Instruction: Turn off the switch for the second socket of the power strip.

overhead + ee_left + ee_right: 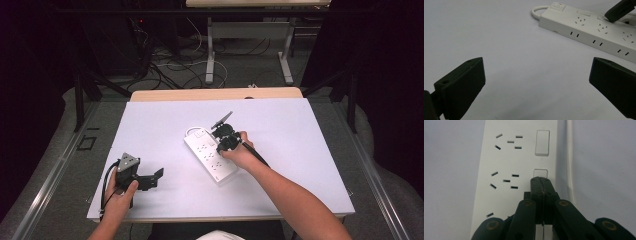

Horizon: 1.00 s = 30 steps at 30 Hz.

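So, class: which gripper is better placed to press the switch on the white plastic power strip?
Right. The right gripper, shut, tips at a switch on the white plastic power strip; the left gripper is open, off to the side.

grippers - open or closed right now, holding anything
Left gripper: open, holding nothing.
Right gripper: closed, empty, tip at a switch on the power strip.
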Tool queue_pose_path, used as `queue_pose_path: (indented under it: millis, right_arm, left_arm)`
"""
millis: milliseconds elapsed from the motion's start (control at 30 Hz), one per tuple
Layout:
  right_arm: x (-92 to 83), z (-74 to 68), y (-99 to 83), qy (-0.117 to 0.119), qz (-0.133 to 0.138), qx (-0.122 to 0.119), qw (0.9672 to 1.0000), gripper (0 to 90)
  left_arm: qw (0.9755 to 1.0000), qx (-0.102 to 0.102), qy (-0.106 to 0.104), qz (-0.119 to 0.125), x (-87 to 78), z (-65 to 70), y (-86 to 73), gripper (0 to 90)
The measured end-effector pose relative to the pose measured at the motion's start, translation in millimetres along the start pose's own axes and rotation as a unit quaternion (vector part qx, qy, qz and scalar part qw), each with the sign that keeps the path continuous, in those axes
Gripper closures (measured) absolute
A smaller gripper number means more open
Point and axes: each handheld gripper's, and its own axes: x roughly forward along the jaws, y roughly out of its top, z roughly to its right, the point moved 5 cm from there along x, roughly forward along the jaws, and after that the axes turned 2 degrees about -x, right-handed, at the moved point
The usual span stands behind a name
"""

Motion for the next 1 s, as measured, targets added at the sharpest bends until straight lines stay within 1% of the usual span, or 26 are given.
queue_pose_path:
  millis: [33,67,167,333,400,467,667,700,767,800,867,900,933,967,1000]
  right_arm:
    - [1.2,0.0,0.4,0.001,0.009,0.001,1.0000,90.0]
    - [0.3,0.2,0.2,0.002,0.002,0.002,1.0000,90.0]
    - [-0.2,0.4,0.0,0.002,-0.002,0.002,1.0000,90.0]
    - [0.4,0.1,0.4,0.002,0.002,0.001,1.0000,90.0]
    - [-0.7,1.1,-0.7,0.000,-0.007,0.000,1.0000,89.9]
    - [-1.5,1.1,-1.1,0.003,-0.013,0.001,0.9999,88.4]
    - [-1.9,0.9,-1.1,0.005,-0.011,-0.001,0.9999,83.5]
    - [-1.5,0.8,-0.8,0.006,-0.006,-0.002,1.0000,80.9]
    - [-2.0,0.5,-0.9,0.005,-0.005,0.001,1.0000,79.5]
    - [-3.2,0.6,-0.2,0.008,0.000,0.001,1.0000,76.8]
    - [-3.9,0.9,0.0,0.009,0.001,0.002,1.0000,75.5]
    - [-7.9,1.6,-0.8,0.007,-0.020,0.001,0.9998,73.7]
    - [-7.2,2.0,0.1,0.009,-0.004,0.007,0.9999,70.1]
    - [-7.2,2.0,0.1,0.009,-0.004,0.007,0.9999,70.1]
    - [-5.1,2.7,1.1,0.012,0.016,0.008,0.9998,68.6]
  left_arm:
    - [1.0000,0.000,0.000,0.000,-0.1,-0.2,0.0,0.4]
    - [1.0000,0.000,0.000,-0.001,-0.3,-0.3,-0.2,0.4]
    - [1.0000,-0.001,0.000,-0.001,-0.5,-0.6,-0.2,0.4]
    - [1.0000,-0.001,0.000,-0.001,-0.2,-0.6,-0.2,0.4]
    - [1.0000,0.000,0.000,-0.001,0.1,-0.7,-0.3,0.4]
    - [1.0000,0.000,0.002,-0.001,0.5,-1.0,-0.4,0.4]
    - [1.0000,-0.005,0.003,-0.001,-0.2,-1.3,-1.0,0.4]
    - [1.0000,-0.004,0.004,-0.001,-0.3,-1.4,-1.1,0.4]
    - [1.0000,-0.002,0.005,-0.001,-0.6,-1.9,-1.3,0.4]
    - [1.0000,-0.005,0.004,-0.001,-0.7,-1.7,-1.4,0.4]
    - [1.0000,-0.005,0.005,0.000,-0.9,-1.8,-1.1,0.4]
    - [1.0000,-0.005,0.005,0.000,-0.9,-1.9,-1.3,0.4]
    - [1.0000,-0.004,0.004,-0.001,-0.8,-1.9,-1.7,0.4]
    - [1.0000,-0.003,0.004,-0.001,-0.7,-1.9,-1.7,0.4]
    - [1.0000,-0.004,0.005,-0.002,-0.9,-2.0,-1.7,0.4]
